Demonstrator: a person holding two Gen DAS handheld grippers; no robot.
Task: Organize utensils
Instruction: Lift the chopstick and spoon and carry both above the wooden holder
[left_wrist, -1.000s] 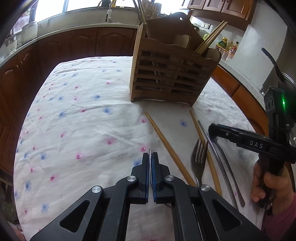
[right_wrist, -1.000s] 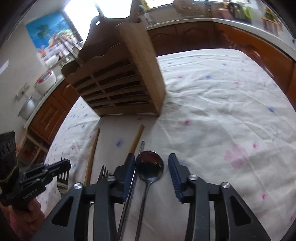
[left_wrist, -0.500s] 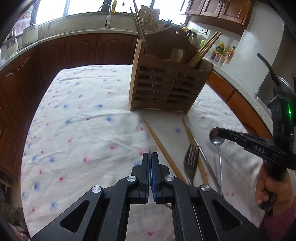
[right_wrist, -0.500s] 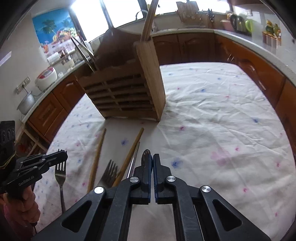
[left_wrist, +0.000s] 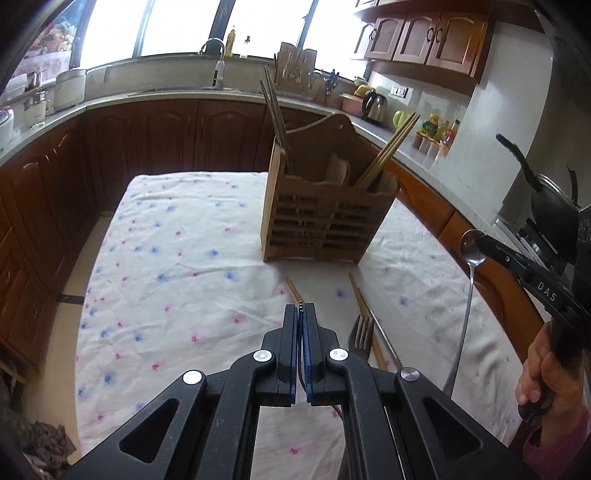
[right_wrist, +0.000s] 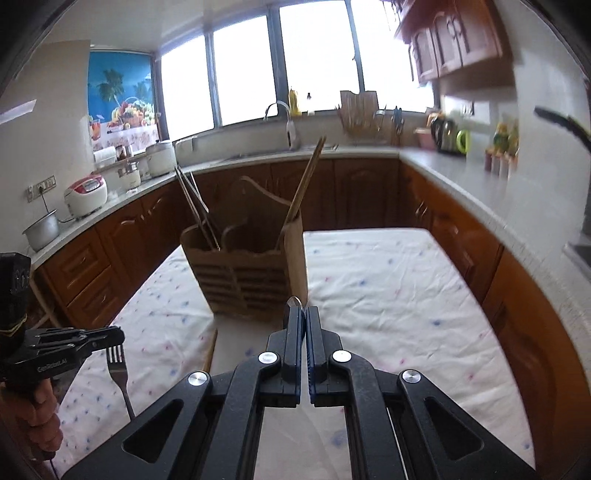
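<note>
Two grippers are in view, both clenched, each on one utensil.

1. Left gripper (left_wrist: 302, 310): jaws closed on a fork (right_wrist: 117, 363). From the right wrist view the tines point up just beside the fingertips and the handle hangs down, clear of the cloth. In the left wrist view only a thin sliver of metal shows between the pads.

2. Right gripper (right_wrist: 305, 314): jaws closed on a spoon (left_wrist: 471, 246). From the left wrist view the bowl is pinched at the fingertips and the handle hangs down and slightly left, above the table. A person's hand (left_wrist: 543, 369) grips the handle of this tool.

3. Wooden utensil holder (left_wrist: 325, 221): upright on the floral tablecloth (left_wrist: 177, 280), ahead of both grippers and well apart from them. Its left compartment carries metal chopsticks (left_wrist: 275, 118) leaning left; its right compartment carries wooden chopsticks (left_wrist: 388, 151) leaning right. The middle compartment's contents cannot be made out.

4. Items lying on the cloth in front of the holder: two loose wooden chopsticks (left_wrist: 360, 299), a second fork (left_wrist: 360, 336) with tines toward the holder, and a thin metal rod (left_wrist: 384, 341) just beside it, probably a chopstick. The left gripper's body hides the near ends of these.
</note>
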